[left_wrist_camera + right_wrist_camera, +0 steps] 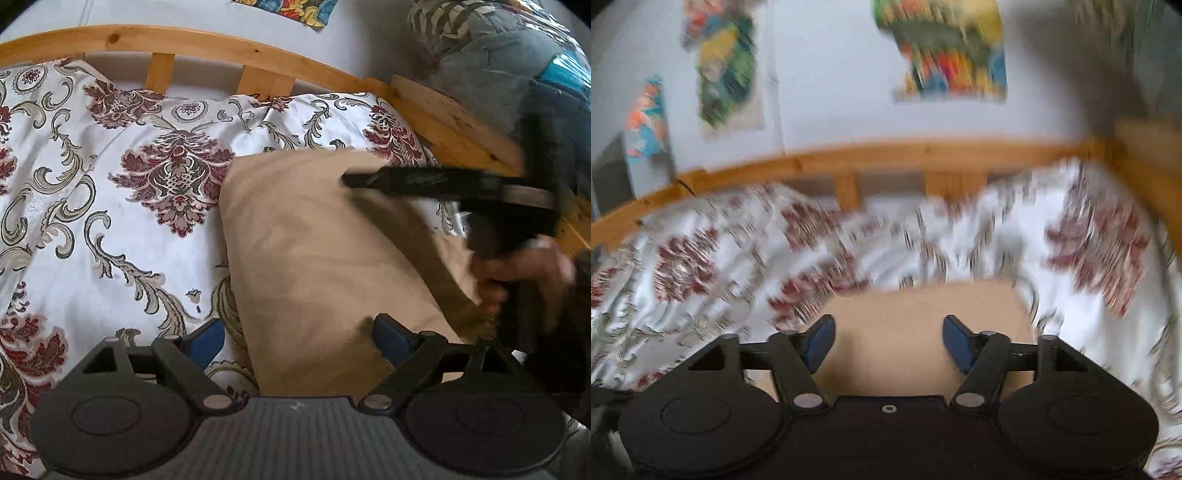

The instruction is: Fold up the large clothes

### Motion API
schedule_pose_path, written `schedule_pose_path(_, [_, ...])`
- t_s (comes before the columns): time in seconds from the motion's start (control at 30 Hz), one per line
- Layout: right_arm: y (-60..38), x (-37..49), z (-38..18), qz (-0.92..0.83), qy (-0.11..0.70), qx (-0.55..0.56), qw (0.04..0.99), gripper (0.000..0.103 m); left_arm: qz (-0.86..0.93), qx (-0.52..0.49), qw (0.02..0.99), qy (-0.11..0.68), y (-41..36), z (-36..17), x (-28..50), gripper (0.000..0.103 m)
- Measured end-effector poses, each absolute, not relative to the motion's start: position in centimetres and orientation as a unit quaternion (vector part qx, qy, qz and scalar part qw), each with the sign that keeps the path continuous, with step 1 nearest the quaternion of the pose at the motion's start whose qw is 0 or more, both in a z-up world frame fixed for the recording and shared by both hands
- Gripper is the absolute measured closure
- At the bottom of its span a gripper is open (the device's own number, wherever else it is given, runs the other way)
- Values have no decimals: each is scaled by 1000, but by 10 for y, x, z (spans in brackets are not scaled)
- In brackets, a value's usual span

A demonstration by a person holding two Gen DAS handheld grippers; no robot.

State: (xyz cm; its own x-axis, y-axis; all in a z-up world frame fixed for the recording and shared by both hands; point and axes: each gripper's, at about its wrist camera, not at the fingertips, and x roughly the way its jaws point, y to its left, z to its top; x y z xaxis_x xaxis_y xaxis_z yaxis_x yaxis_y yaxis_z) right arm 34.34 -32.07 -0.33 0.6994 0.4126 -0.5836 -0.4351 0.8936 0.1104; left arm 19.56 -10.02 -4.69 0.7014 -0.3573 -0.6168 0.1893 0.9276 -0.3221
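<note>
The bed took up most of both views: a pine bed frame with slats stood against a pale wall, and over the mattress lay a white bedspread printed with maroon damask flowers and grey scrolls. Colourful prints hung on the wall above, blurred in the right wrist view.

On that bedspread lay the task's thing, a beige garment, toward the right-hand end of the bed as the left wrist camera saw it. It showed as a compact, roughly rectangular slab with a straight left edge and squared far corners, its surface smooth apart from faint creases. Judged from that shape, the folding looked largely done: no sleeve, leg or loose flap stuck out on the visible sides. Its near edge was hidden behind the gripper bodies and its right edge behind the person's hand, so whether any tidying was left there could not be told. What kind of garment it was could not be told either.

The left gripper hung over the garment's near left edge with its blue pads spread wide and nothing between them. The right gripper hovered over the beige cloth with its jaws parted and empty. With neither tool gripping fabric, this fold appeared released, perhaps pending one further fold or a final smoothing.
</note>
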Motion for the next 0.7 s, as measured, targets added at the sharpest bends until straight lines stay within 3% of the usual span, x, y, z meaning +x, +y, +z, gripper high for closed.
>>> schedule_pose_path(0.1, [-324,355,-37,228,345,28,910,47,-144,-113,913,365,-99,-59,198,13])
schedule_pose_path(0.27, [-331,353,-63,227,325,44,917,47,-150,-94,913,367,-106,-67,203,13])
schedule_pose_path(0.43, [-346,333,-45,205,317,57,924,48,-145,-64,922,353,-111,-61,197,12])
schedule_pose_path(0.7, [-389,216,-18,118,294,12,949,46,-152,-33,923,353,-134,-45,180,8])
